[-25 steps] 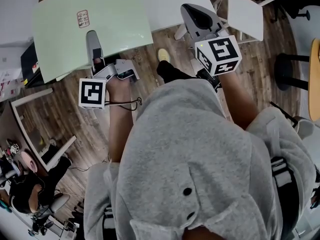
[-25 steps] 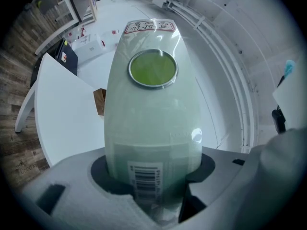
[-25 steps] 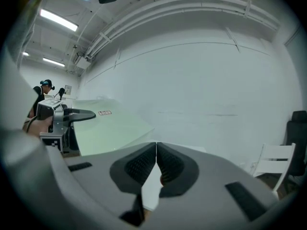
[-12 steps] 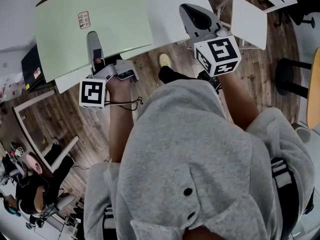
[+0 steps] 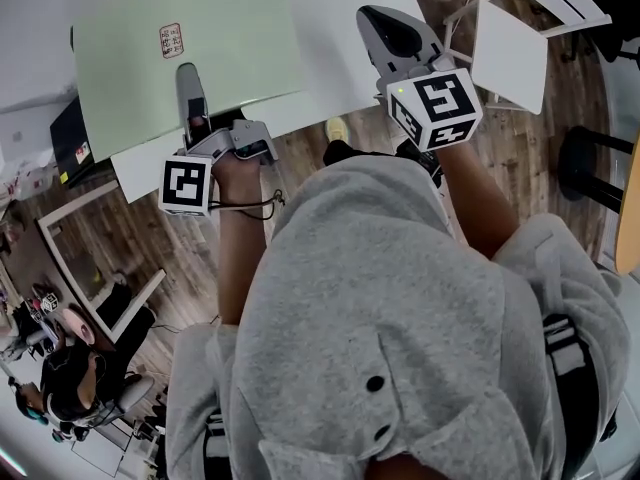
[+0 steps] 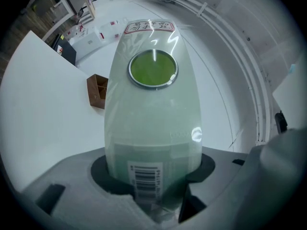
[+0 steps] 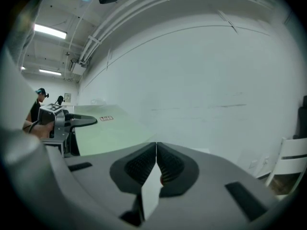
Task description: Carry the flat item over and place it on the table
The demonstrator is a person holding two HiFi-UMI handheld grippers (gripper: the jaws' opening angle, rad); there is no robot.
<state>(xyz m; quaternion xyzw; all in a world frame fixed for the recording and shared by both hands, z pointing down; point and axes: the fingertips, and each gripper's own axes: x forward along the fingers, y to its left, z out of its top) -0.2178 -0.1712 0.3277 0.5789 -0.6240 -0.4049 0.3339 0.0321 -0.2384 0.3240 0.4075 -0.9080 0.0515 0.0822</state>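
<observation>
Nearer now, white counter (image 5: pixel 322 76) fills twelve o'clock beneath the pale green flat item (image 5: pixel 190 38). It looks light, bendy and slick. Left hand-held gripper (image 5: pixel 187 80) and right hand-held gripper (image 5: pixel 386 30) each clamp its near edge.

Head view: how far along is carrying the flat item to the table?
Done: the flat item is up and over the white table's near edge. In hand: left hand-held gripper and right hand-held gripper both clamp it. Left: lower it onto the table and open both.
</observation>
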